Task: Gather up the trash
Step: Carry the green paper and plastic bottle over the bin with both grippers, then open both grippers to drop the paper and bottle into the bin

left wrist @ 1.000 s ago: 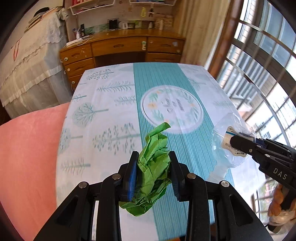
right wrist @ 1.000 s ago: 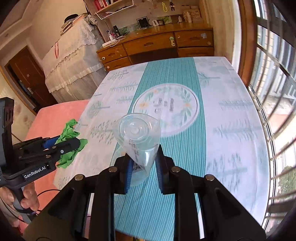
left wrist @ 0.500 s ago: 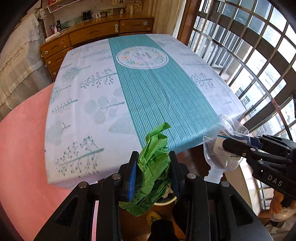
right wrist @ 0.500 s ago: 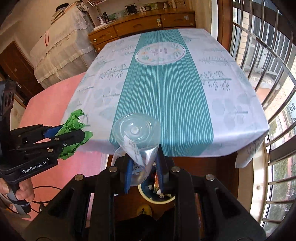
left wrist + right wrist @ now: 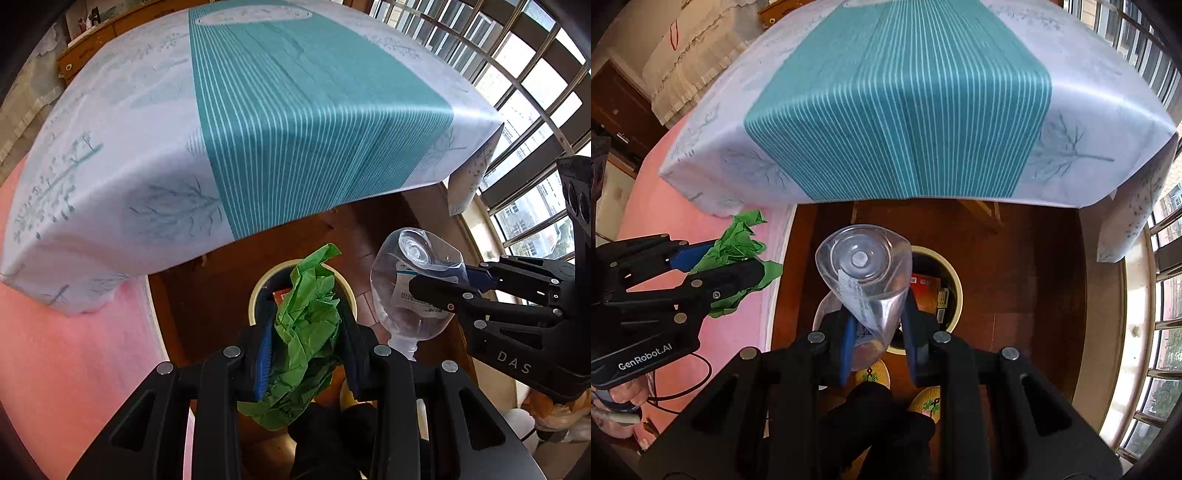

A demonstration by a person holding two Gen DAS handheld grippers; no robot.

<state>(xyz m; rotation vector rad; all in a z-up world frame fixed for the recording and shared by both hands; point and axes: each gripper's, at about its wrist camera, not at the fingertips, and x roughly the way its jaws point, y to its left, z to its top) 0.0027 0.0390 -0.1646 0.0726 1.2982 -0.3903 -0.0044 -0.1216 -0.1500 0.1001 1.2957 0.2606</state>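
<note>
Crumpled green paper [image 5: 306,332] clamped between the blue-padded fingers [image 5: 263,358] of the left hand-held gripper [image 5: 306,354], bottom centre of the left wrist view, jaws narrowed tightly onto the wad, its top flap sticking up past the fingertips. Directly behind and below the paper, a round cream-rimmed trash bin [image 5: 258,291] on the dark wooden floor [image 5: 207,295], mostly hidden by the wad. Clear plastic bottle [image 5: 413,288] at right of the same frame, squeezed flat across its middle by the right hand-held gripper [image 5: 439,288], base pointing up toward the camera, neck pointing down, white label facing left. In the right wrist view, same bottle [image 5: 866,280] at centre, pinched between the blue pads [image 5: 847,343] of the right hand-held gripper [image 5: 877,339], round base facing the lens. Bin [image 5: 955,291] just right of and below the bottle, with red and black packaging visible inside. Left hand-held gripper [image 5: 727,273] at the left edge of that frame, green paper [image 5: 738,254] bulging out around its fingers, held over pink fabric [image 5: 701,206]. Surface draped in a white and teal striped tablecloth [image 5: 905,122] filling the upper half of both views, its front edge hanging above the floor. Barred window [image 5: 517,92] at upper right in the left wrist view.
</note>
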